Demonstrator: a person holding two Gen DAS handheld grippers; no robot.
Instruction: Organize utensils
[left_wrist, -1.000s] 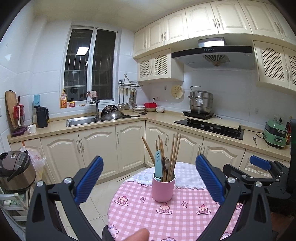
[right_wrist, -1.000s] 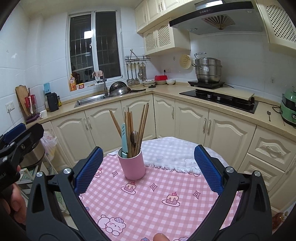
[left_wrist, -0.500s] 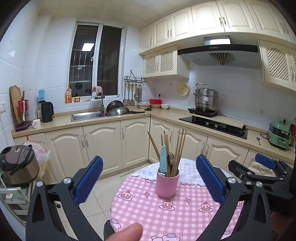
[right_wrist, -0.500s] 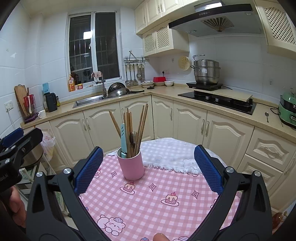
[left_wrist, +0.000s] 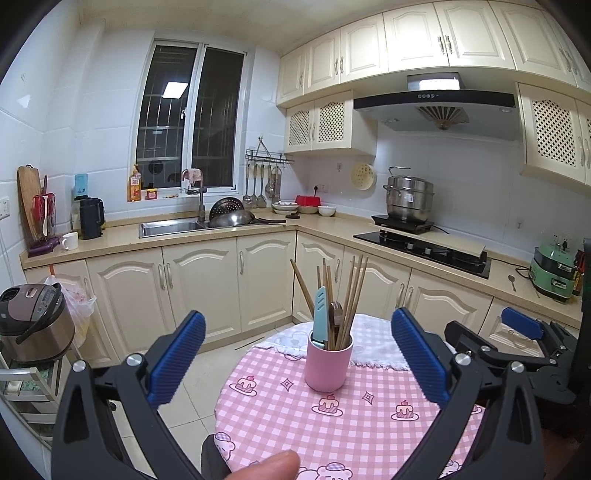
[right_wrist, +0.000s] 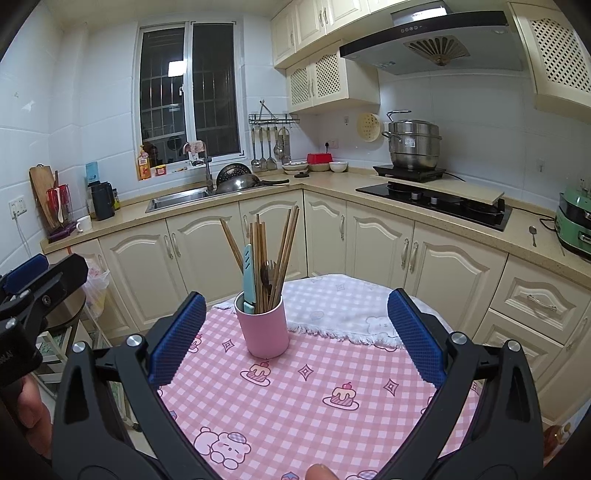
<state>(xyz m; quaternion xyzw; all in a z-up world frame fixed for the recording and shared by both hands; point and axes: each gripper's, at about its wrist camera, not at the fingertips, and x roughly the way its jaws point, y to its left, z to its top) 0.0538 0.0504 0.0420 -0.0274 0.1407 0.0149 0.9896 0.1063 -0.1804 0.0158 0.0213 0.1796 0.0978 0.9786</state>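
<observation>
While chopsticks (right_wrist: 284, 240) stand clear, pink cup (right_wrist: 266, 330) hides the utensils' lower ends.

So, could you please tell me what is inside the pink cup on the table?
The pink cup holds wooden chopsticks, a light blue handled utensil and dark metal cutlery, including a fork. Their lower ends are hidden by the cup wall, so the blue one's type is unclear.

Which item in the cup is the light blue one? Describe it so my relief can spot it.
On the round table with the pink checked cloth stands a pink cup. At its left side a flat light blue handle sticks up, the only coloured piece among brown chopsticks.
</observation>
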